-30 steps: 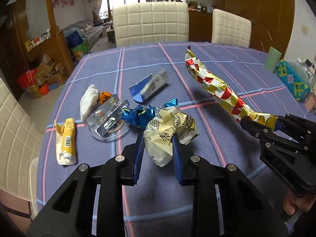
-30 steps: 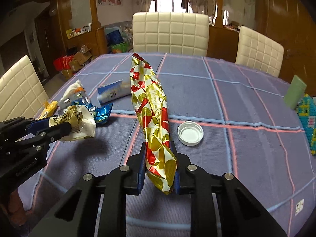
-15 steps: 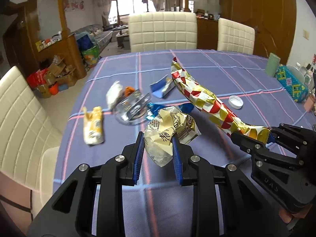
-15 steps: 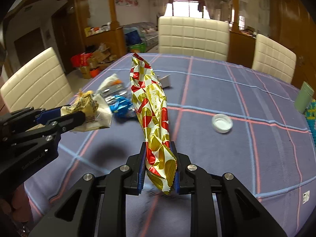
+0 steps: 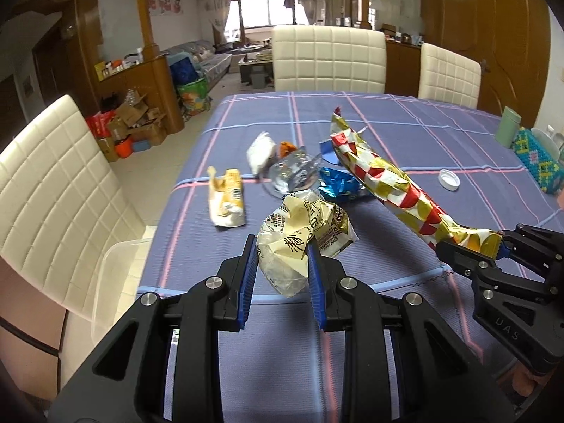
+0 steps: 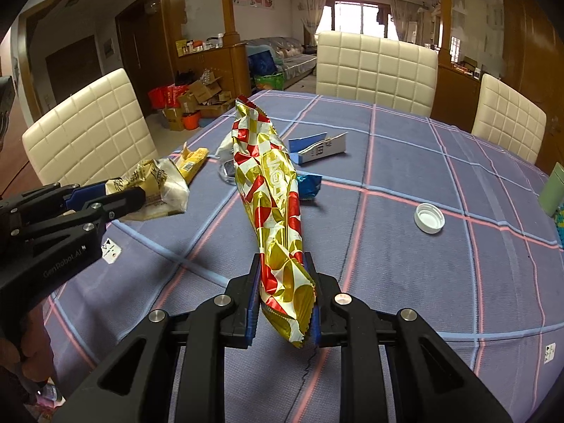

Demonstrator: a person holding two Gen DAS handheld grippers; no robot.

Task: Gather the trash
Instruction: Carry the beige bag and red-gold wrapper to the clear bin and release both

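My left gripper is shut on a crumpled cream-yellow wrapper and holds it above the table's near edge; it also shows in the right wrist view. My right gripper is shut on the end of a long gold-and-red snack bag, which sticks out forward above the table; the bag also shows in the left wrist view. On the blue plaid tablecloth lie a yellow wrapper, a white wrapper, a clear plastic piece, a blue foil wrapper, a blue-white carton and a white bottle cap.
A clear plastic bin stands below the table's left edge, beside a cream chair. More cream chairs stand at the far side. A green cup and a beaded box sit at the right.
Both grippers have pulled back and to the left with their wrappers still held. The litter on the table now lies farther ahead, and the plastic bin has come into view.
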